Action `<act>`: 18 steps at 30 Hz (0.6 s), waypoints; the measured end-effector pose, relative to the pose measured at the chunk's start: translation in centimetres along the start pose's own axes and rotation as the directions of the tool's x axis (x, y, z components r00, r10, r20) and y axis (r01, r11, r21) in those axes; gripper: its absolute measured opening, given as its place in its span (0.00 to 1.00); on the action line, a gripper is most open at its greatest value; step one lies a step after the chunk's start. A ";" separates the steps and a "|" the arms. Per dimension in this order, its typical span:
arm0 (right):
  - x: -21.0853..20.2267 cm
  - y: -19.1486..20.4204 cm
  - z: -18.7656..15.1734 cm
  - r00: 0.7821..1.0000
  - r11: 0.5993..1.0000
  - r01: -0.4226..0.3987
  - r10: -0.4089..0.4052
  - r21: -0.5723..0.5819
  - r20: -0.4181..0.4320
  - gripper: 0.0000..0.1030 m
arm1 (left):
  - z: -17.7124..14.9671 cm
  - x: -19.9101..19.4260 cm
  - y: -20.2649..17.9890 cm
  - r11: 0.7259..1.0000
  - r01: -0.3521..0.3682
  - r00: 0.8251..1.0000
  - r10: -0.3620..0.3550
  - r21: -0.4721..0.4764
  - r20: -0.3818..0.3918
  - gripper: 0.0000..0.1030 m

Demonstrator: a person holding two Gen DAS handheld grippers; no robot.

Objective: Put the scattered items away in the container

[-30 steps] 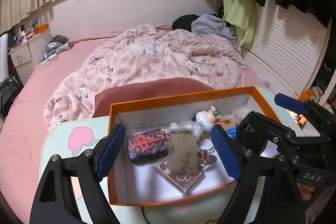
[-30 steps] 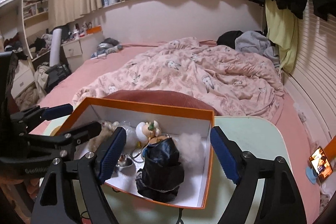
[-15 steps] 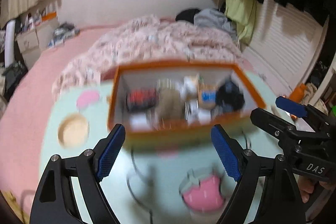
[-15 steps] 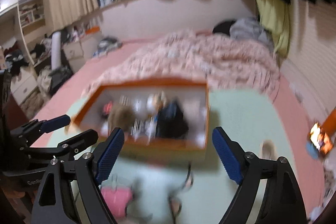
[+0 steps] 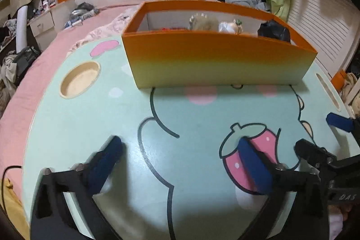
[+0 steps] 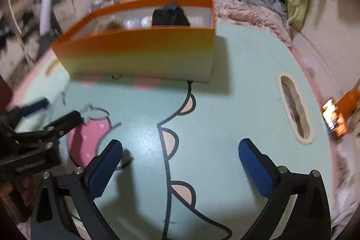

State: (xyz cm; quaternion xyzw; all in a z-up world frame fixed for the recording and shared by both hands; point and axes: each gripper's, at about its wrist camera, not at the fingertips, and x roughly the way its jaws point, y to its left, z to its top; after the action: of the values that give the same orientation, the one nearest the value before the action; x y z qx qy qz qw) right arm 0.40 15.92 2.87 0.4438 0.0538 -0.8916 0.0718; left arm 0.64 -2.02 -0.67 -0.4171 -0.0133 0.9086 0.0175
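An orange box [image 5: 218, 60] stands at the far side of the mint-green table [image 5: 198, 118]. Over its rim show a fluffy beige item [image 5: 203, 21], a white figure [image 5: 229, 26] and a black pouch [image 5: 273, 32]. In the right wrist view the same box [image 6: 139, 55] sits far left, the black pouch [image 6: 169, 17] on top. My left gripper [image 5: 180, 156] hangs low over the bare tabletop, its jaws opening with nothing between them. My right gripper [image 6: 180, 156] is beside it, jaws also opening and empty. Each appears in the other's view: right gripper [image 5: 319, 134], left gripper [image 6: 54, 113].
The table has a round cup recess [image 5: 79, 79] at the left and a long slot [image 6: 294, 109] at the right. A lit phone [image 6: 335, 120] lies beyond the right edge. A pink bed with a rumpled quilt [image 6: 247, 12] is behind the box.
Both grippers have drawn back from above the box and sunk toward the tabletop. The box now shows from its front side. Both pairs of jaws stand wider.
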 end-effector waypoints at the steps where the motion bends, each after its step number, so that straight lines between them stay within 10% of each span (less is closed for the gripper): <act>1: 0.0 0.2 -0.1 1.000 1.000 -0.005 0.005 -0.012 0.006 1.00 | 0.0 0.0 0.1 1.000 0.002 1.000 -0.002 0.001 0.001 1.00; 18: 0.0 0.2 -0.5 1.000 1.000 -0.014 0.014 -0.019 0.014 1.00 | 0.3 -0.3 -0.2 1.000 0.009 1.000 -0.009 0.012 0.004 1.00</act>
State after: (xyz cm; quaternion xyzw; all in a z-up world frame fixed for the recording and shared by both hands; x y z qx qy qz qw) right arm 0.80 15.83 2.59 0.4371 0.0587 -0.8937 0.0827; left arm 0.65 -1.82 -0.25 -0.4149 -0.0099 0.9095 0.0238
